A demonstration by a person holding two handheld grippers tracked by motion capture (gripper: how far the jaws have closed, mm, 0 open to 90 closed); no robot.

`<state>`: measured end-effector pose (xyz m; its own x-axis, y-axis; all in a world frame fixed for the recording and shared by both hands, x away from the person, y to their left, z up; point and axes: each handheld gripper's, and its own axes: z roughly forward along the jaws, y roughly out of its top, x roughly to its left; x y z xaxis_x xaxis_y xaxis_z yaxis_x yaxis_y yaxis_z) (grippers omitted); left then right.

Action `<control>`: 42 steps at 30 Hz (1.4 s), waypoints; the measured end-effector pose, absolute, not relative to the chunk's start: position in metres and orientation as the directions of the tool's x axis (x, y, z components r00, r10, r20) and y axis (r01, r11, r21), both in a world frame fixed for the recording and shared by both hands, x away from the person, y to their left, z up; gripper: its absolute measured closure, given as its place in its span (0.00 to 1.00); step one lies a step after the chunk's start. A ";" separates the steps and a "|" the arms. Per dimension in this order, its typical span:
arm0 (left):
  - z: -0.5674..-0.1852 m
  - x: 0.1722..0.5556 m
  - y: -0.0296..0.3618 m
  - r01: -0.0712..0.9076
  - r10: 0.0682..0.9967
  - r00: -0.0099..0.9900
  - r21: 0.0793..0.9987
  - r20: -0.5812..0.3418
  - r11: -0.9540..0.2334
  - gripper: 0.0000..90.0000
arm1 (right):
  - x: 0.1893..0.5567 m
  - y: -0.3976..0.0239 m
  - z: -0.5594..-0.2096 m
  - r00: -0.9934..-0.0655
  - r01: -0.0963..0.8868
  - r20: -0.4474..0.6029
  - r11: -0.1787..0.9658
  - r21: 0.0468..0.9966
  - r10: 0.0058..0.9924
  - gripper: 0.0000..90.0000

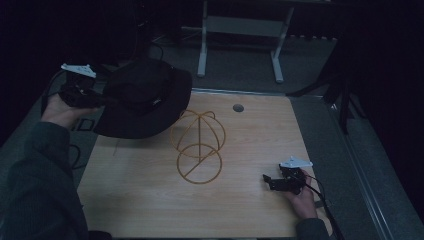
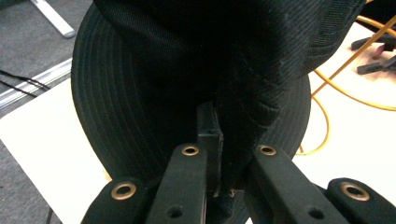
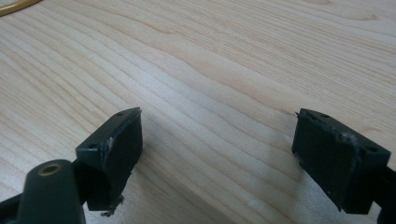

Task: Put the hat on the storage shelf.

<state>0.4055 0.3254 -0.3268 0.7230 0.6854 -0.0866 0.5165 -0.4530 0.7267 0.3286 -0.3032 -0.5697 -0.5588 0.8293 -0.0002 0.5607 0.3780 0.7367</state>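
The left gripper point(image 1: 102, 98) is clamped on the brim of the black hat point(image 1: 142, 97), held over the table's point(image 1: 250, 210) far left corner. Carry it level over the wire stand point(image 1: 199, 145), probably crown up, then lower. The right gripper point(image 1: 270, 181) rests apart near the right edge.

Dim lab or office; wooden desk point(image 1: 150, 200); grey carpet point(image 1: 240, 65)

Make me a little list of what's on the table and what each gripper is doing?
hat: black, held up over the table's far left corner
left gripper: shut on the hat's brim
wire stand: yellow, middle of the table, bare
right gripper: open, holding nothing, low over the wood
table: light wood
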 end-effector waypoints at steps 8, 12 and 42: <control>-0.323 0.405 0.328 0.512 0.666 0.738 0.734 -0.109 -0.447 0.98 | 0.329 -0.303 -0.570 -0.559 0.561 0.000 0.378 0.737 0.829 0.18; -0.321 0.404 0.327 0.510 0.659 0.744 0.732 -0.111 -0.452 0.98 | 0.329 -0.303 -0.570 -0.559 0.561 0.000 0.378 0.737 0.829 0.18; -0.304 0.396 0.327 0.460 0.615 0.780 0.771 -0.115 -0.441 0.98 | 0.329 -0.303 -0.570 -0.558 0.562 0.002 0.376 0.737 0.830 0.18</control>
